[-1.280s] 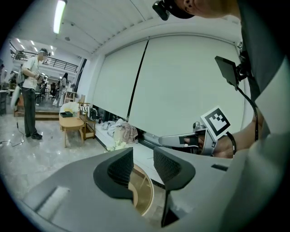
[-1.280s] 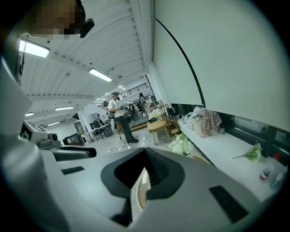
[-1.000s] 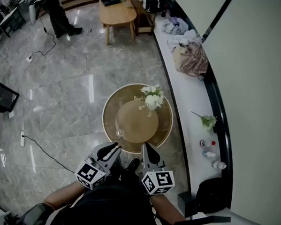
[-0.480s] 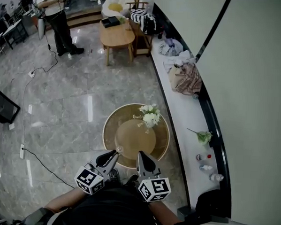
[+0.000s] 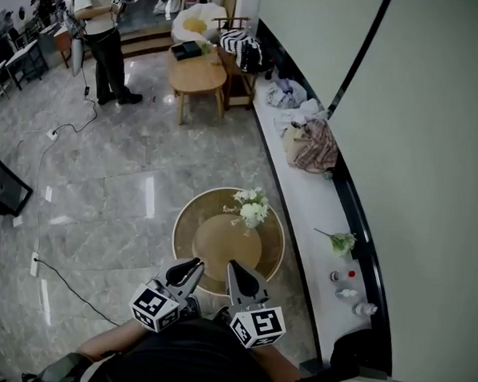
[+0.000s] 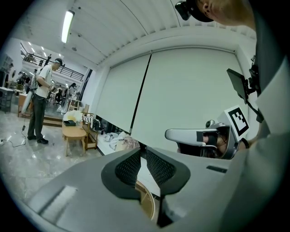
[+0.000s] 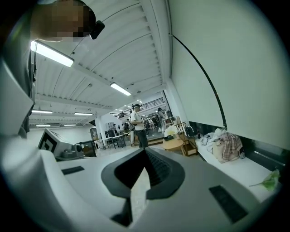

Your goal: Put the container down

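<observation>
On the round table (image 5: 186, 233), off-centre toward the far side, stands the vase of white flowers (image 5: 252, 212). It's the only container I can make out: upright, nothing gripping it. Judging by that, the put-down looks done, and nothing seems left but backing away.

Left gripper (image 5: 193, 266) sits over the table's near rim, jaws closed, pads nearly touching, nothing between them. Right gripper (image 5: 234, 267) is just beside it, jaws also closed and empty. Both are well apart from the vase.

Caveats:
- Vase body is mostly buried under the blooms, so I can't tell its shape or whether it's fully seated.
- Both grippers cover the table's near edge; anything small there is hidden.
- Neither gripper view shows the vase, only a sliver of table rim under the left jaws.
- Can't confirm the vase is the container meant.
</observation>
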Available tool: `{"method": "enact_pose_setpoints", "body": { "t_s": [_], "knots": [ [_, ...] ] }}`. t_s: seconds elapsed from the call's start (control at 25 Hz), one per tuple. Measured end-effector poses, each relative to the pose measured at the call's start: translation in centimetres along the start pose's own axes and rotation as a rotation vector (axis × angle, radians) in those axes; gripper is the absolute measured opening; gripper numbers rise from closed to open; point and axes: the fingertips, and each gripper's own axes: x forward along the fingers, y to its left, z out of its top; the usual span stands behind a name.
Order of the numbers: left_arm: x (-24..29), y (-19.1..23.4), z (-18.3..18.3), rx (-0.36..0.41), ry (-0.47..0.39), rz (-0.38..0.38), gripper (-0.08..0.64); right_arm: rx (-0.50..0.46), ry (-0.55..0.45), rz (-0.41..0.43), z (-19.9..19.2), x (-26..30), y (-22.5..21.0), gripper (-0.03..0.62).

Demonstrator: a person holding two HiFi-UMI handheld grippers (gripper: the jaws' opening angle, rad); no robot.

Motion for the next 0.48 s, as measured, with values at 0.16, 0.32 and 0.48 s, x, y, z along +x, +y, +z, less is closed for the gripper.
{"method": "enact_pose_setpoints", "body": {
  "t_s": [0.16, 0.32, 0.48],
  "knots": [
    [0.27, -0.1, -0.08, 0.001, 0.006, -0.002, 0.044, -0.006, 0.008, 0.008, -0.13, 0.15, 0.16, 0.006],
    [-0.04, 0.09, -0.43, -0.001, 0.01, 0.009, 0.044, -0.005, 0.011, 0.019, -0.39, 0.19, 0.56, 0.006],
    [-0.37, 0.46, -0.94, -0.027, 0.026, 0.026, 0.044, -0.003, 0.012, 0.03, -0.44, 0.25, 0.94, 0.006]
  ]
}}
